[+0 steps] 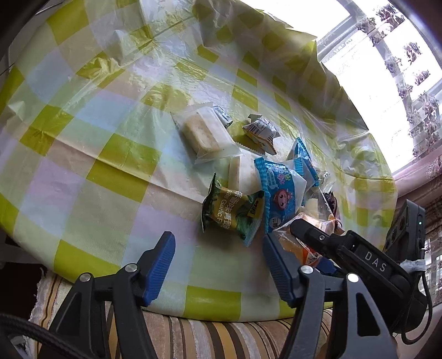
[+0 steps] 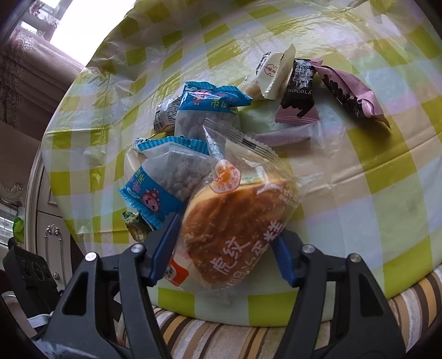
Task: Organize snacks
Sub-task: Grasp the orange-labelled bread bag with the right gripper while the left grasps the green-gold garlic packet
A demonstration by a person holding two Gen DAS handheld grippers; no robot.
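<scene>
Between right gripper (image 2: pixel 225 245) pads: cake packet (image 2: pixel 234 232), upright.

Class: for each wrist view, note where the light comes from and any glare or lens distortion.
Left wrist view: blown-out window upper right, sheen on the plastic tablecloth, fisheye-curved table edge. Right wrist view: window upper left, glare on the cake wrapper, same bowing.

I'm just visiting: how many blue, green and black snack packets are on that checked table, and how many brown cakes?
Blue packets: 2
Green packet: 1
Black packet: 1
Brown cake: 1
Total: 5
</scene>
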